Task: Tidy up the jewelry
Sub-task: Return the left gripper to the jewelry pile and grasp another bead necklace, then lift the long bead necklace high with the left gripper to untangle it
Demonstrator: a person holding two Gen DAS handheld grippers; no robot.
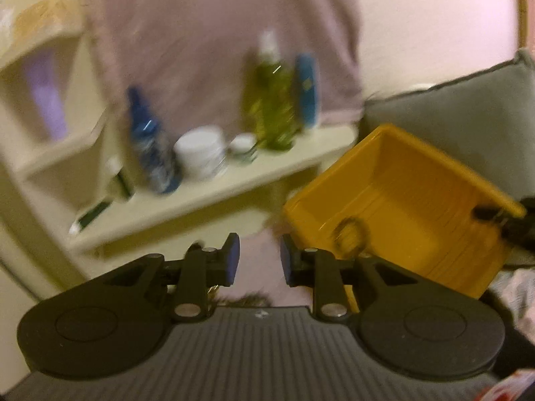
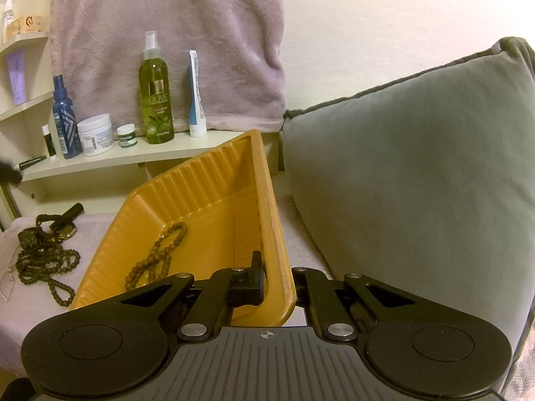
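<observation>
Right wrist view: the right gripper (image 2: 272, 284) clamps the near corner of the tilted yellow tray (image 2: 200, 193), likely steadying it for the brown bead string (image 2: 157, 254) inside, while the left gripper (image 1: 259, 260), slightly parted and empty, hovers beside its far-side rim.

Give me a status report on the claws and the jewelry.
Right claw shut on tray rim, tray tilted. Left claw open, empty. One bead string in tray; beads still on the cloth. Nothing blocking.
</observation>
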